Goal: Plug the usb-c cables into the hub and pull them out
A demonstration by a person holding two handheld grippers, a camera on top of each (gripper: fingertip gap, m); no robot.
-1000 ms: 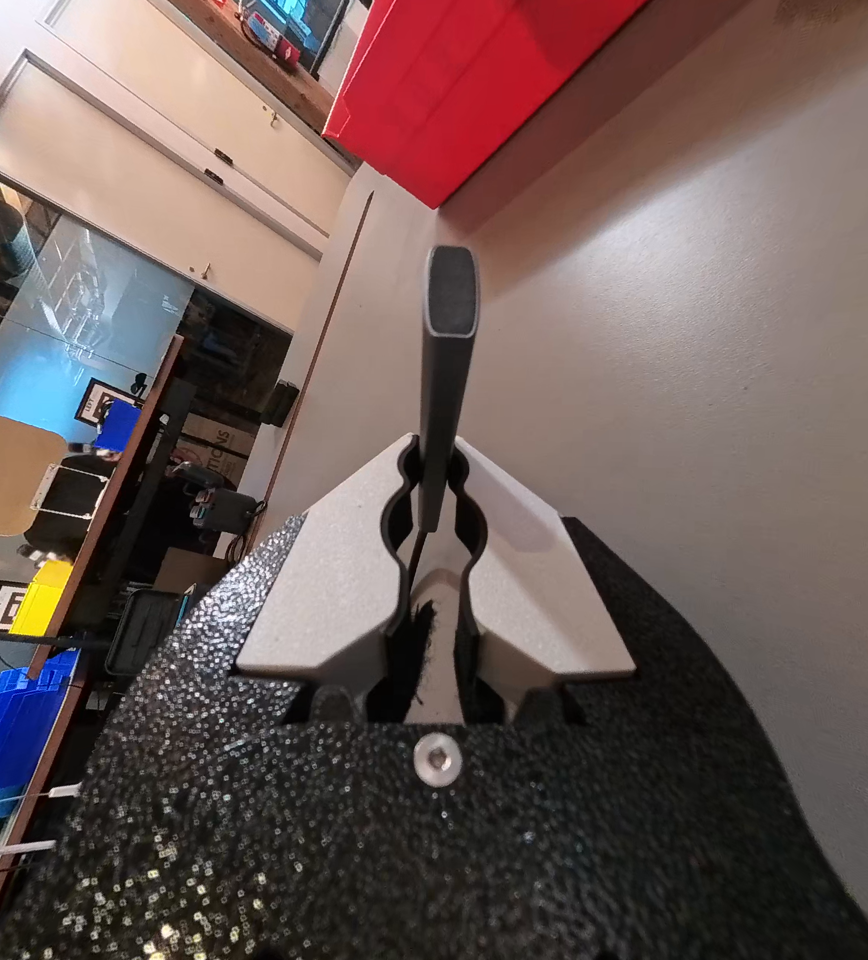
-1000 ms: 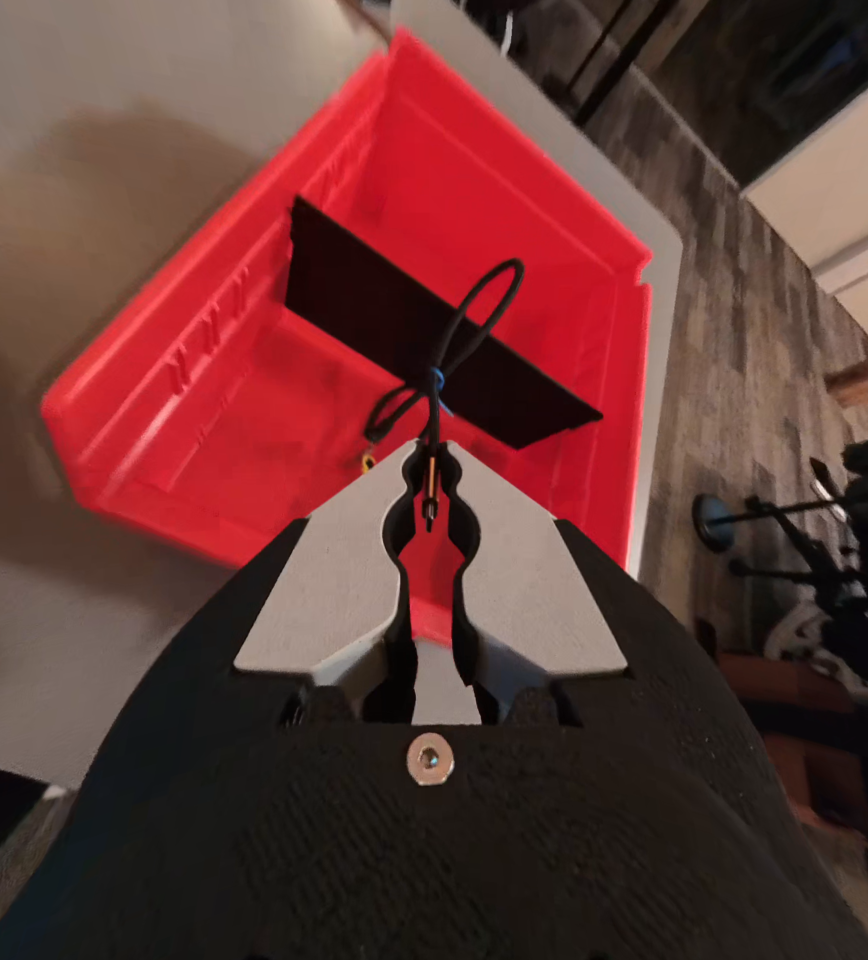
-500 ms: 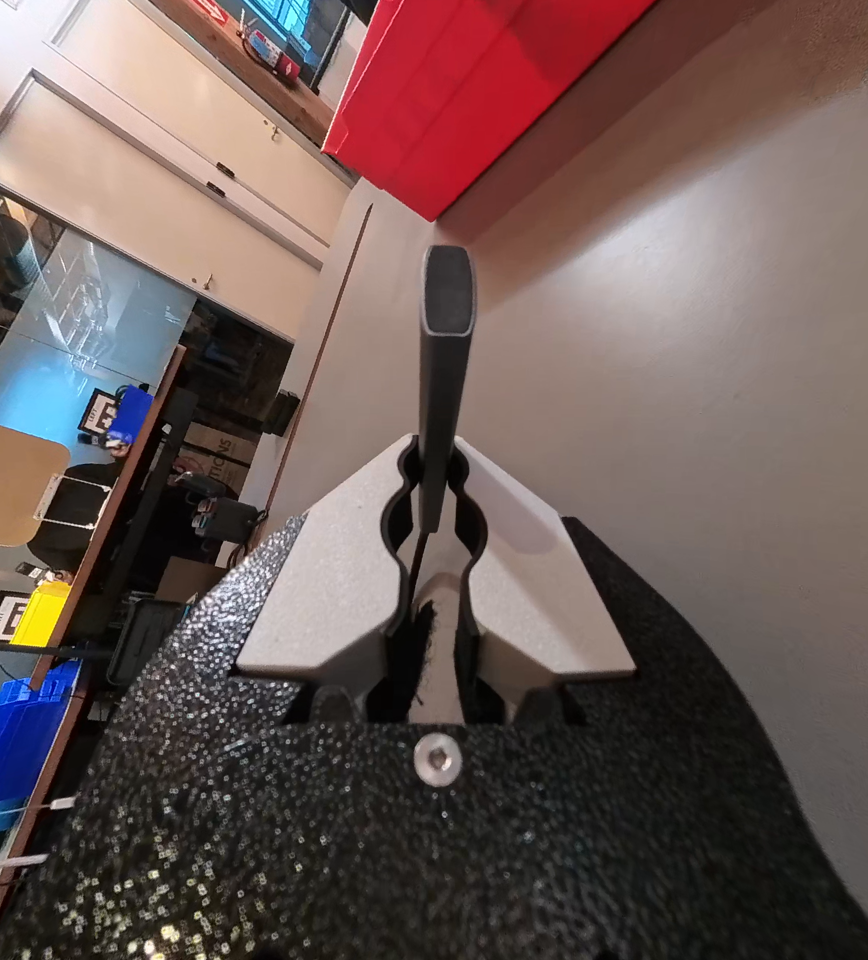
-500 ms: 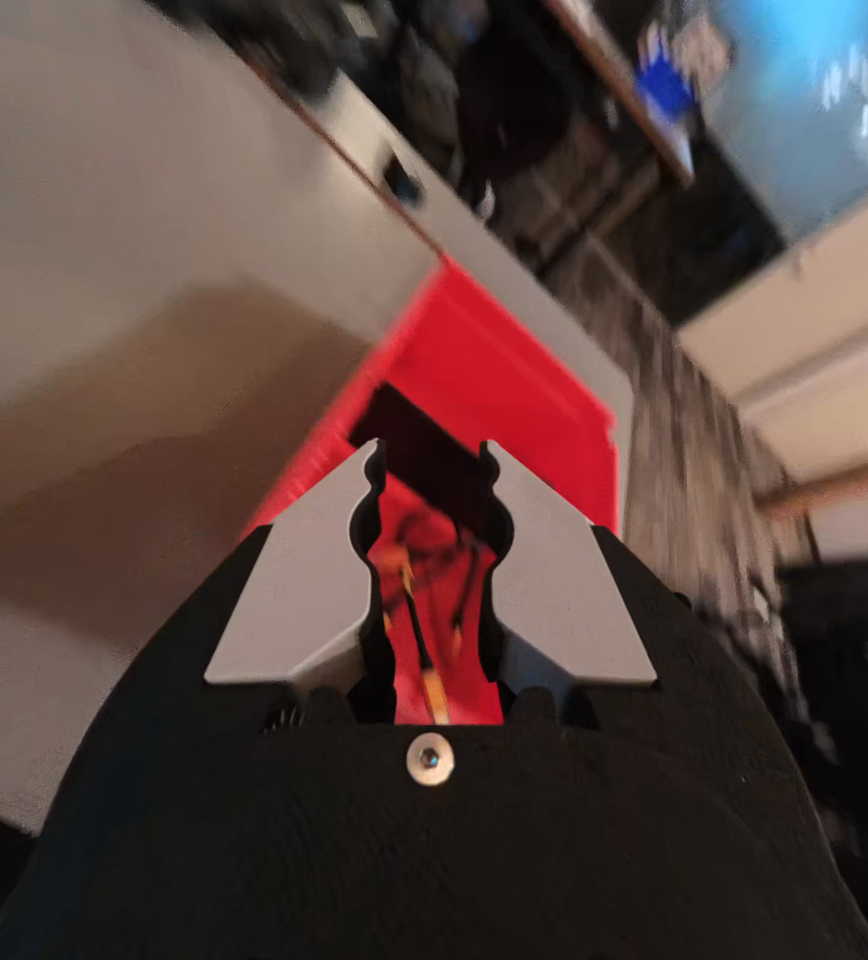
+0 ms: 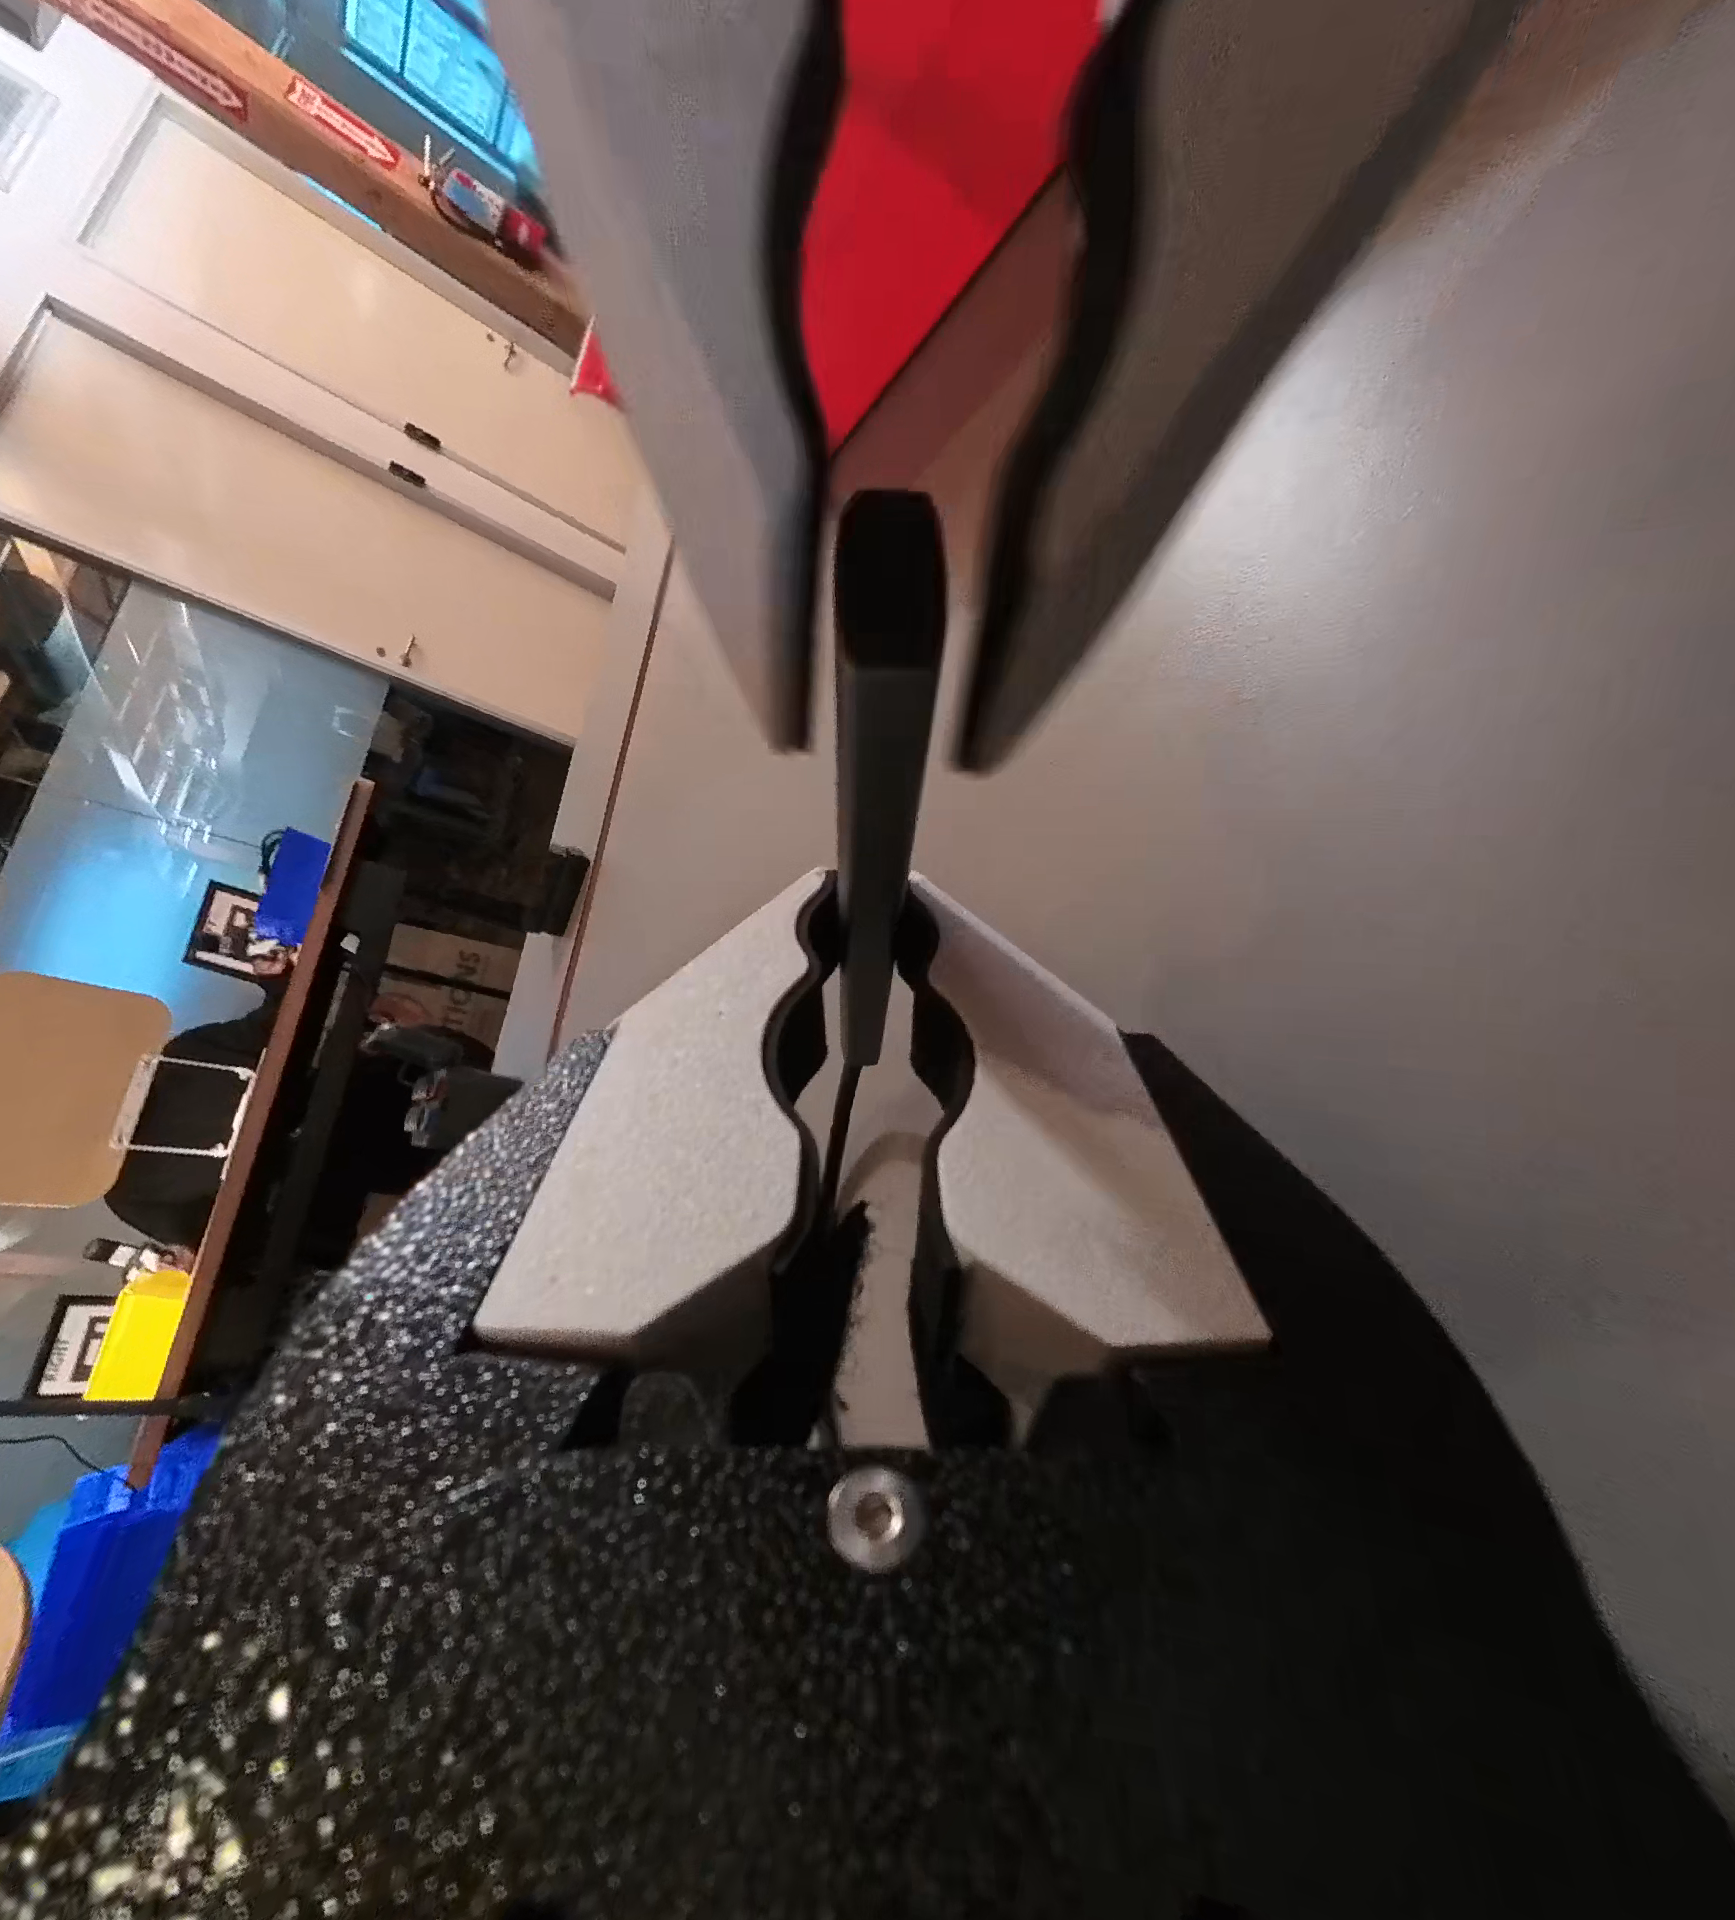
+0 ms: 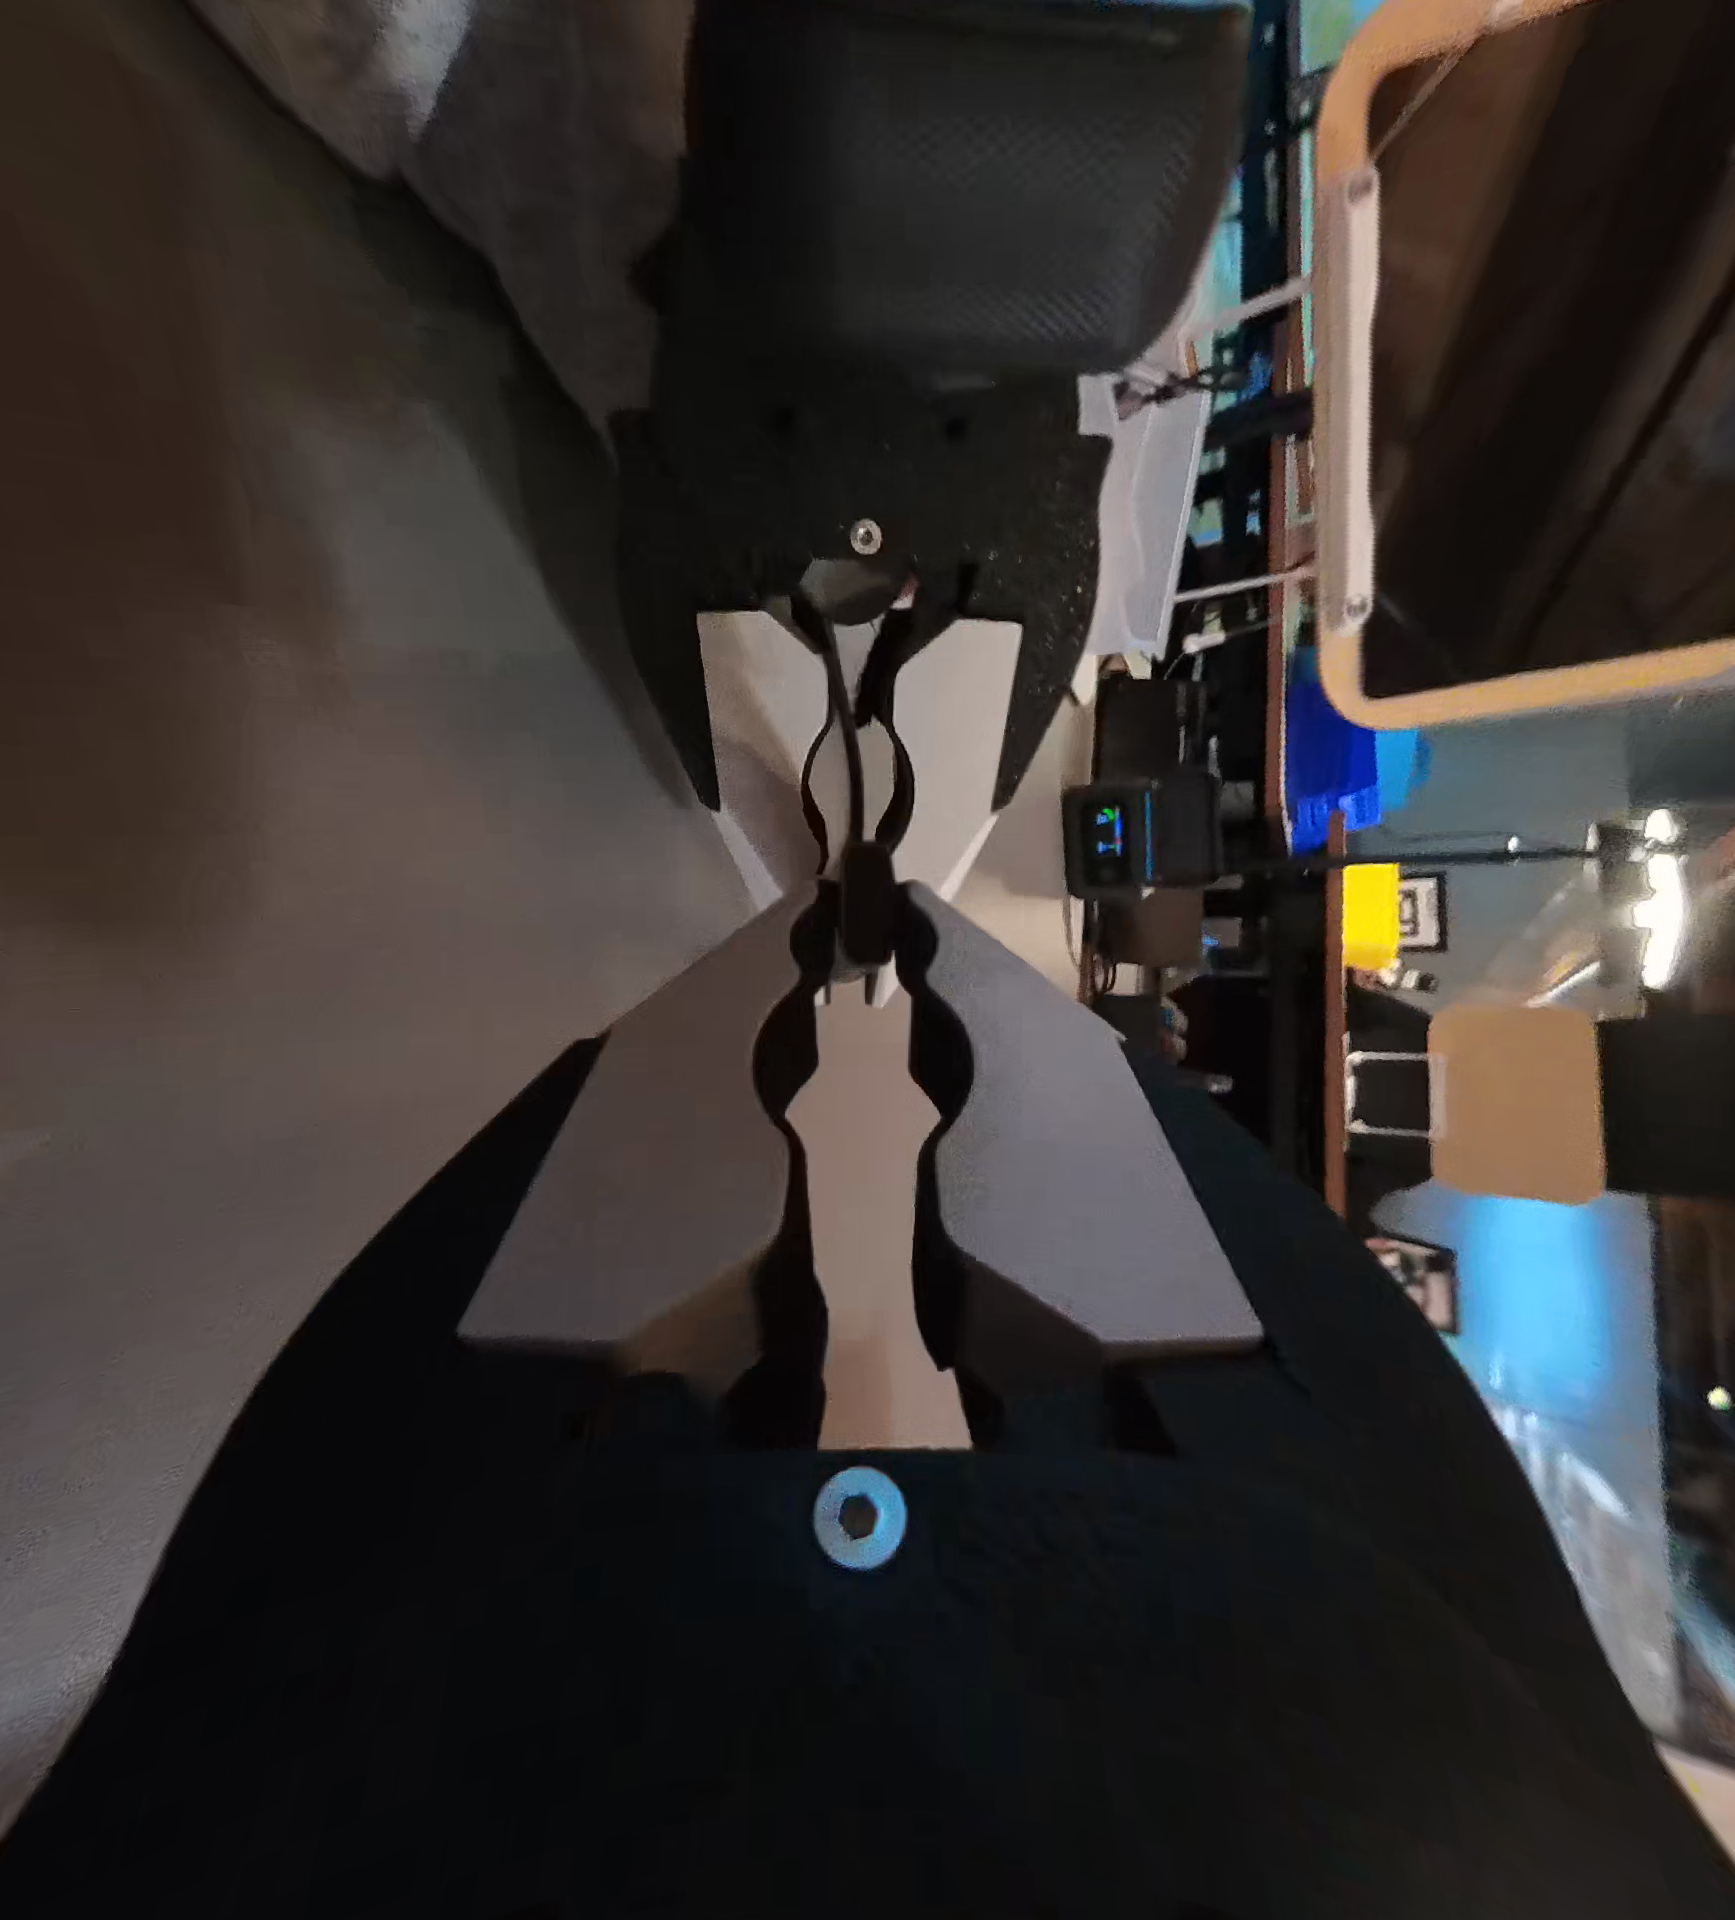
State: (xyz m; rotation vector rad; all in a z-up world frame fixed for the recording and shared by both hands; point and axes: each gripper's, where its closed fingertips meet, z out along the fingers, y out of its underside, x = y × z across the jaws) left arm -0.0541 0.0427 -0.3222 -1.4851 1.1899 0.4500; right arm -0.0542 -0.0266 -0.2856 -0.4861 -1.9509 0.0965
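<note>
My left gripper (image 5: 868,883) is shut on the hub (image 5: 884,623), a slim dark bar that sticks out forward over the grey table (image 5: 1465,935). A thin black lead runs back from the hub between the jaws. My right gripper (image 5: 878,753) comes in from the opposite side, open, with its white fingers (image 5: 717,416) on either side of the hub's far end and a small gap on each side. In the right wrist view the hub's end (image 6: 868,914) sits between the tips of my right gripper (image 6: 863,899), with the left gripper (image 6: 852,862) facing it. No USB-C cable is in view.
A red bin (image 5: 904,208) stands on the table behind the right gripper's fingers. The table's far edge (image 5: 624,748) runs to the left of the hub. Beyond it stands a desk with blue and yellow bins (image 5: 130,1340). A grey sleeve (image 6: 530,156) shows above the left gripper.
My right gripper opened and let the cable drop into the red bin. It then swung round to face the left gripper and now straddles the hub's end. The left gripper has barely moved.
</note>
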